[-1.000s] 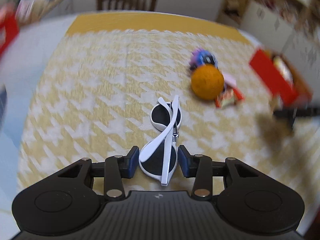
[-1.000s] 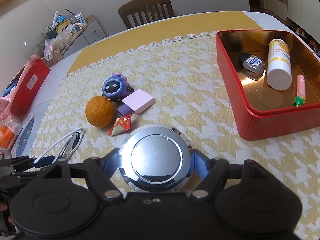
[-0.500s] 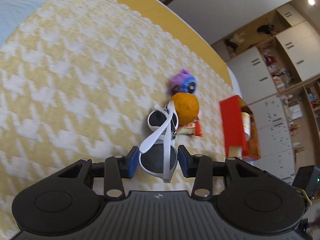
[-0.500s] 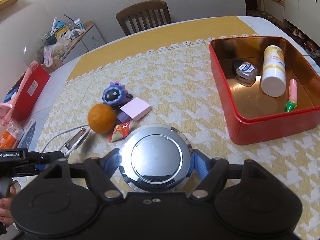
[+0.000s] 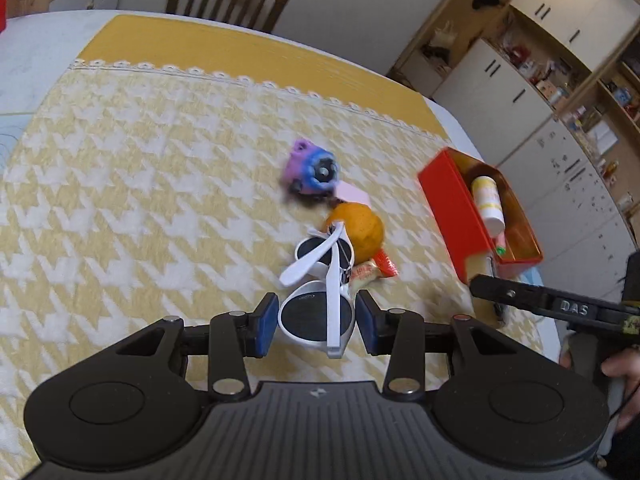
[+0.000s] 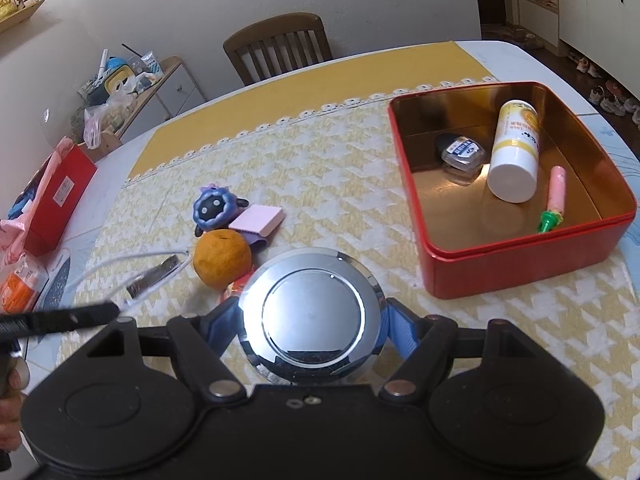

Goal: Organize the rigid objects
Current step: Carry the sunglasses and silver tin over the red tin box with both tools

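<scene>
left tool [image 5: 316, 322] w/ sunglasses [image 5: 320, 304] rose off the counter [image 5: 120, 184], swung toward red tin [image 5: 452, 208].
</scene>
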Demonstrator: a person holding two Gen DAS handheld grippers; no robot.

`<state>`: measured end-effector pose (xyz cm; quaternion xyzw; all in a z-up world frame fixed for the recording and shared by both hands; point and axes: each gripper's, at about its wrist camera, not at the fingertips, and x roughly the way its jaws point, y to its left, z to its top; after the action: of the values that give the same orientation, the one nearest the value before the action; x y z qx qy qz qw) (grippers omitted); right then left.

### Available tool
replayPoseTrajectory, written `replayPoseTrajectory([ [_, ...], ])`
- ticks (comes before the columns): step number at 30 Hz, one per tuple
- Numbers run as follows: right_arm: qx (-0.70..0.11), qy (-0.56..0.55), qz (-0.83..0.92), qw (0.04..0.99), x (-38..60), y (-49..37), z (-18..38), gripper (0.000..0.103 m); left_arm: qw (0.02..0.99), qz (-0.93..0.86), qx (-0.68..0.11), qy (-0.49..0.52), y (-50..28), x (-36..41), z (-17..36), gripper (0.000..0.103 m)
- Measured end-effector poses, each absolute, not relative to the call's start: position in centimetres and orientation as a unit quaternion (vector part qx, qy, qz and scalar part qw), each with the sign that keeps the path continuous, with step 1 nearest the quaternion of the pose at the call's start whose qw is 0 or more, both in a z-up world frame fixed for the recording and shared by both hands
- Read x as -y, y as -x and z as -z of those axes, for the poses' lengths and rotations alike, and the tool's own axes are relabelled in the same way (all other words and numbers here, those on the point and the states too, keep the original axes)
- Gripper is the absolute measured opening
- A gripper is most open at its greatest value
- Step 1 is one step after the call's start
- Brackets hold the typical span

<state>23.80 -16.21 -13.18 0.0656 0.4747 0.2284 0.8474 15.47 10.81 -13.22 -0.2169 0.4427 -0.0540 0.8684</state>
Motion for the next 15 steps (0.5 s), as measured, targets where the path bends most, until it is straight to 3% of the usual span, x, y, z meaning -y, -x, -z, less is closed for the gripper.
replayPoseTrajectory([
  [3, -0.476, -0.065, -0.231, 0.846, 16.4, -23.8, 13.3, 0.076, 0.884, 0.073, -0.413, 0.204, -15.5, -10.6, 10.7, 0.040],
  [7, -0.475, -0.066, -0.231, 0.847, 16.7, -23.9, 13.3, 0.076, 0.915, 0.076, -0.391, 0.070, -15.2, -8.2, 8.8, 0.040],
  [15, -0.471, -0.074, -0.230, 0.849, 17.7, -24.0, 13.3, 0.076, 0.897, 0.068, -0.415, 0.136, -16.0, -9.1, 10.1, 0.040],
])
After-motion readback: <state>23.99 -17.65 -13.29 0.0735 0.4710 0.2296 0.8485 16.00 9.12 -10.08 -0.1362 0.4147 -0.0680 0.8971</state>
